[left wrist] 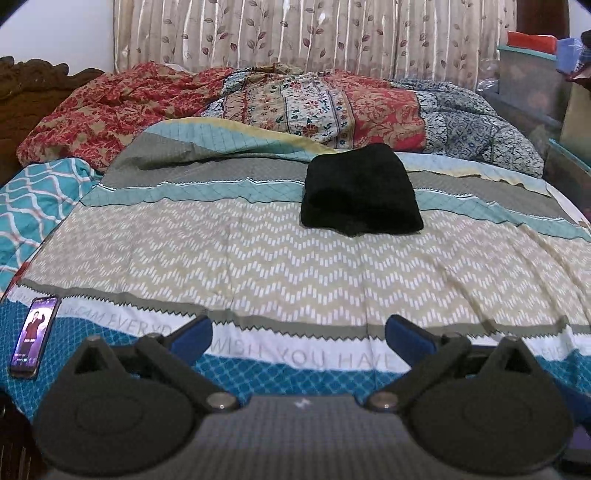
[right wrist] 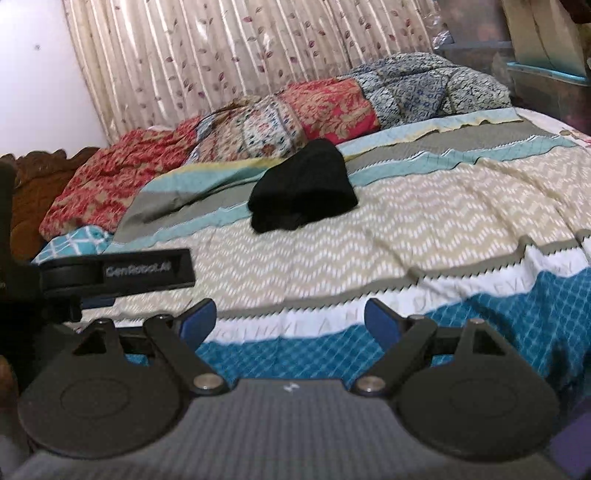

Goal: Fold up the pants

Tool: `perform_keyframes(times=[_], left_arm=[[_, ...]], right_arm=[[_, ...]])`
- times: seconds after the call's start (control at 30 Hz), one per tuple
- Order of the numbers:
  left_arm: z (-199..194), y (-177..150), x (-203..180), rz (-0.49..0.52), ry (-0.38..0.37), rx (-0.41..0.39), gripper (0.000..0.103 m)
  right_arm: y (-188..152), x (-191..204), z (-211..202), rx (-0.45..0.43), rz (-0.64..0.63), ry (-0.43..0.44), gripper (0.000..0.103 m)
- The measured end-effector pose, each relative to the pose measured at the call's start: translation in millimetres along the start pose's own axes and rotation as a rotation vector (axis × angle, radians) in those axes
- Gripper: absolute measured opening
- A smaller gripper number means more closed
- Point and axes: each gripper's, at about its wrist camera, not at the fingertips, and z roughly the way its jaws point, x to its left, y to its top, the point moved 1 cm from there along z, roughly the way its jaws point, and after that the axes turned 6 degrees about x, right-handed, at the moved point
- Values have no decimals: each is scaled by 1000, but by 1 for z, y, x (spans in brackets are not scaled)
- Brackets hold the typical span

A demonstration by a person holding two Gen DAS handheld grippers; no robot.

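Observation:
The black pants [left wrist: 360, 192] lie folded into a compact bundle on the patterned bedspread [left wrist: 258, 258], far ahead of both grippers. In the right wrist view the same pants [right wrist: 303, 192] sit left of centre. My left gripper [left wrist: 299, 334] hovers over the near edge of the bed, jaws wide apart, blue pads [left wrist: 194, 334] bare, nothing between them. My right gripper [right wrist: 290, 319] is likewise open and empty over the blue band of the bedspread [right wrist: 406, 240]. The left gripper's black body [right wrist: 118, 273] shows at the left of the right wrist view.
A phone [left wrist: 33, 336] with a lit screen lies at the bed's near left edge. Crumpled red and blue floral quilts [left wrist: 258, 99] pile along the far side under a curtain [left wrist: 295, 33]. Plastic storage boxes [left wrist: 532, 81] stand at the right. A carved wooden headboard [left wrist: 33, 85] is at the left.

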Motion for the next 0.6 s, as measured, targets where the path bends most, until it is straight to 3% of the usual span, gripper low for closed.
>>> perform_keyframes(times=[0.6], left_arm=[[10, -10, -6, 32, 6, 19, 103]], right_arm=[[-17, 15, 19, 51, -10, -2, 89]])
